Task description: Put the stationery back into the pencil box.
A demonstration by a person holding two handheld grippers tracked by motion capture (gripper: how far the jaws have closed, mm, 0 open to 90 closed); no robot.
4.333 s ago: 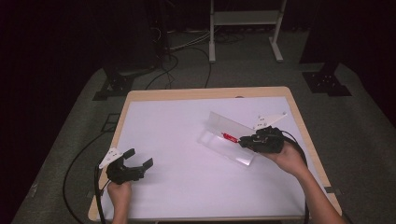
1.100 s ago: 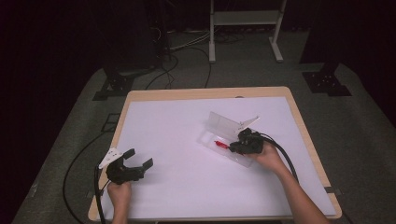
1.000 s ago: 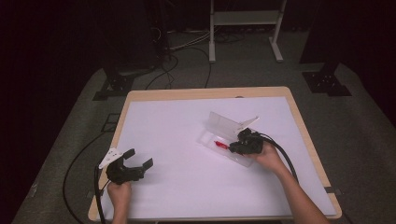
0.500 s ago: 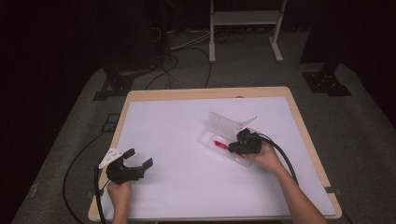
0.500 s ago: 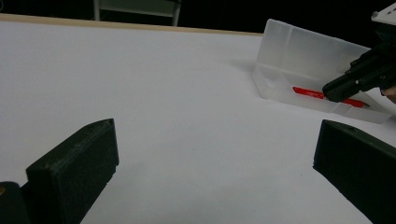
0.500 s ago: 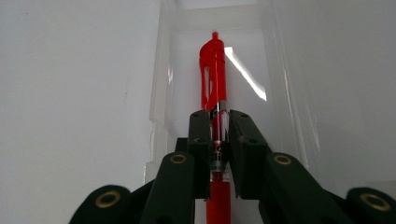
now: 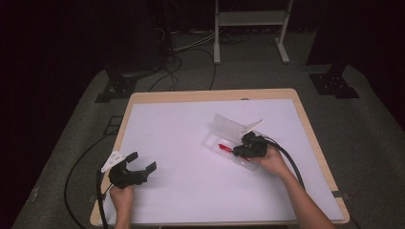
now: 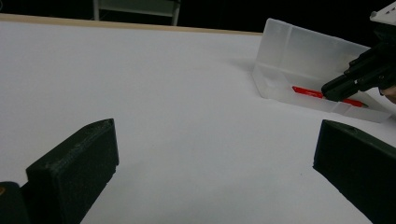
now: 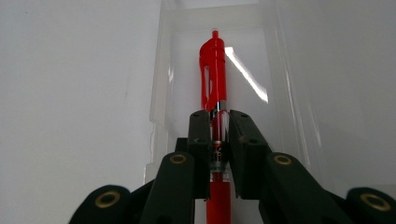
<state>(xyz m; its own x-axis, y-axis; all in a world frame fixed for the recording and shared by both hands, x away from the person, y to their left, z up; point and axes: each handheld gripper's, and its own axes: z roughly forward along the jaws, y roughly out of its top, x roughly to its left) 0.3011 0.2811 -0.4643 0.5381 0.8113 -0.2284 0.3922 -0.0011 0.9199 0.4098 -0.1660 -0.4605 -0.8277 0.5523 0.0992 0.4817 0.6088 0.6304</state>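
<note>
The red pen (image 9: 214, 84) sits clamped between the two black jaws of the right gripper (image 9: 219, 140), which press on its barrel from both sides. The pen lies lengthwise inside a clear plastic case (image 9: 285, 74), clip end pointing away from the gripper. The lower part of the barrel is cut off by the frame's bottom edge and partly covered by the jaws, so its tip cannot be made out. In the high view the right gripper (image 7: 240, 151) covers most of the pen (image 7: 223, 147); a short red stretch shows to its left, in the case (image 7: 229, 128) with its lid standing up behind. From the left gripper view the pen (image 8: 308, 91) shows through the case's low front wall (image 8: 299, 100), its middle hidden by the right gripper's jaws. The left gripper (image 7: 141, 161) rests well apart at the near left of the white bench (image 7: 181, 129), jaws wide apart with nothing between them; its jaws are cut off at the frame edges in its own view.
</note>
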